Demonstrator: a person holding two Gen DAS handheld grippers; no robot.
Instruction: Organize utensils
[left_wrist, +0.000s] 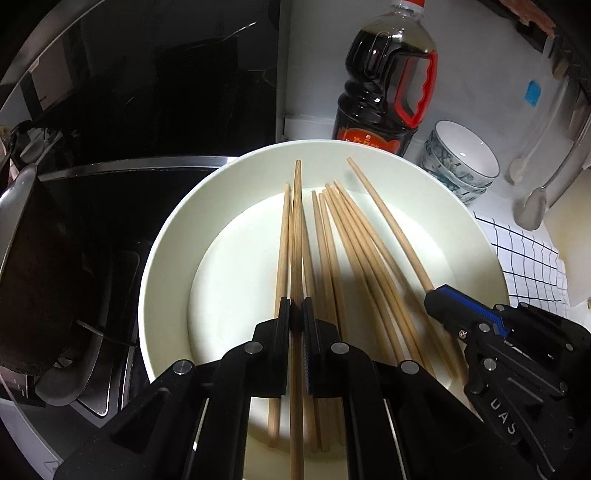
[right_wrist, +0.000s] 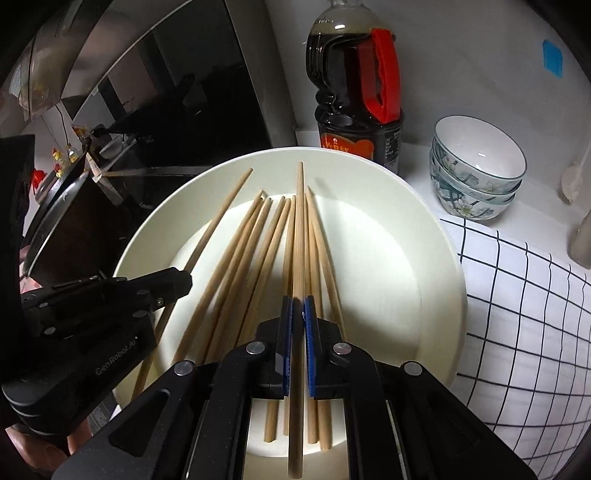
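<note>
Several wooden chopsticks (left_wrist: 343, 251) lie in a white plate (left_wrist: 166, 258); they also show in the right wrist view (right_wrist: 255, 243) on the same plate (right_wrist: 417, 229). My left gripper (left_wrist: 296, 310) is shut on one chopstick (left_wrist: 296, 221) and holds it above the plate. My right gripper (right_wrist: 297, 306) is shut on another chopstick (right_wrist: 299, 229). The right gripper also shows in the left wrist view (left_wrist: 436, 299), gripping the rightmost chopstick (left_wrist: 384, 218). The left gripper shows in the right wrist view (right_wrist: 181, 282), gripping the leftmost chopstick (right_wrist: 221, 214).
A dark soy sauce bottle (left_wrist: 384, 85) with a red handle stands behind the plate. Stacked patterned bowls (left_wrist: 461, 162) sit to its right, beside a checked cloth (right_wrist: 524, 302). A black stove top (left_wrist: 110, 192) with a dark pan (left_wrist: 33, 277) lies on the left.
</note>
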